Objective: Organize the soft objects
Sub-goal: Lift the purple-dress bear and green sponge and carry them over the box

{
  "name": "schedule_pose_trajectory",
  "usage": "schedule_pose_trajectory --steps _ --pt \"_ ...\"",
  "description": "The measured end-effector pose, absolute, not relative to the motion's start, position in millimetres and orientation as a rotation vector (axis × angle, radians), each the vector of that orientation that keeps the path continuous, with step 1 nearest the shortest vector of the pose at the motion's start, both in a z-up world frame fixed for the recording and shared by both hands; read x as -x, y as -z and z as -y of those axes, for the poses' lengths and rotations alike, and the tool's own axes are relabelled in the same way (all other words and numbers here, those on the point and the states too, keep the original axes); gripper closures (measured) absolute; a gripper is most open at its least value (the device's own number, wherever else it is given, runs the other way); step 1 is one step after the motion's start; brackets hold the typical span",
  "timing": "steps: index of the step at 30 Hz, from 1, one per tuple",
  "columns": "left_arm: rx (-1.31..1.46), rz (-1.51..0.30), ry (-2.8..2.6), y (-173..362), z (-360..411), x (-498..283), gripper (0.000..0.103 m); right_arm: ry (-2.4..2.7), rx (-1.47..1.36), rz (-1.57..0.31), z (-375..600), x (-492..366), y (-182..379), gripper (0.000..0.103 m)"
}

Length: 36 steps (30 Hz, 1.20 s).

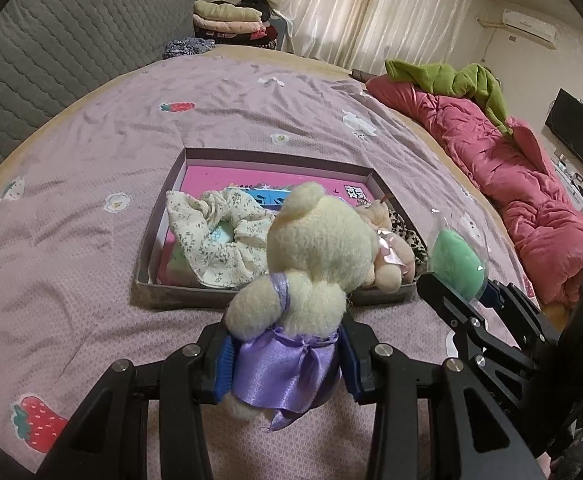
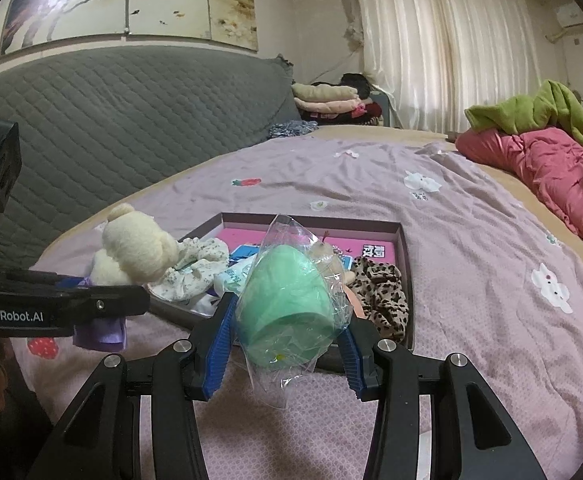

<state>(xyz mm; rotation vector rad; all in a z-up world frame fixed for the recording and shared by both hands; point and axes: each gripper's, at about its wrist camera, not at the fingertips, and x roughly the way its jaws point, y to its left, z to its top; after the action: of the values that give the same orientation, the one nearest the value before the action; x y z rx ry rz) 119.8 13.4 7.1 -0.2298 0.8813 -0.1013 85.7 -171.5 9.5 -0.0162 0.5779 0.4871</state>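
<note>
Black claws (image 1: 287,364), blue ribbed pads, seemingly rubber.

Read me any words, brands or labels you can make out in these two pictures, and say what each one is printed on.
"GenRobot.AI": white lettering on the side of the black left gripper, seen from the right wrist view.
Bold black characters on a white patch on the pink sheet lining the box: too blurred to read.
Blue and white print on that sheet: partly hidden, unreadable.
Nothing else legible.
</note>
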Motion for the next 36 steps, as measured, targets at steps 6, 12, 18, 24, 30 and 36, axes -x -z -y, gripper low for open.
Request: schedule_pose_trajectory --steps 6,12,18,24,30,36 --pt "0.239 -0.864 0.098 -12.3 -16.9 -123.9 0.06 -0.472 0.014 -0.562 175.9 -85.1 -12.1 0.054" --pt "0.261 -0.851 0.088 -16.3 -23.5 -132.4 0.06 -0.432 0.007 -0.549 185.7 -89.2 -16.0 0.054" --pt "0.258 -0.842 0.097 -17.8 -23.1 -141.0 0.06 -0.392 0.007 -0.539 194.1 -96.8 -19.8 0.054" --pt "0.263 -0.837 0.1 -17.6 -21.4 -148.7 0.06 -0.365 0.017 -0.525 198.3 -107.3 -20.9 0.054" --pt "0.273 -0.826 0.094 -19.0 -22.7 -163.5 0.06 -0.345 0.004 -0.519 201.9 -120.4 -20.8 0.054" --pt "0.29 -0.833 0.087 -13.7 -23.8 -179.3 0.06 -0.326 0.003 -0.531 205.0 -133.2 -15.5 0.054"
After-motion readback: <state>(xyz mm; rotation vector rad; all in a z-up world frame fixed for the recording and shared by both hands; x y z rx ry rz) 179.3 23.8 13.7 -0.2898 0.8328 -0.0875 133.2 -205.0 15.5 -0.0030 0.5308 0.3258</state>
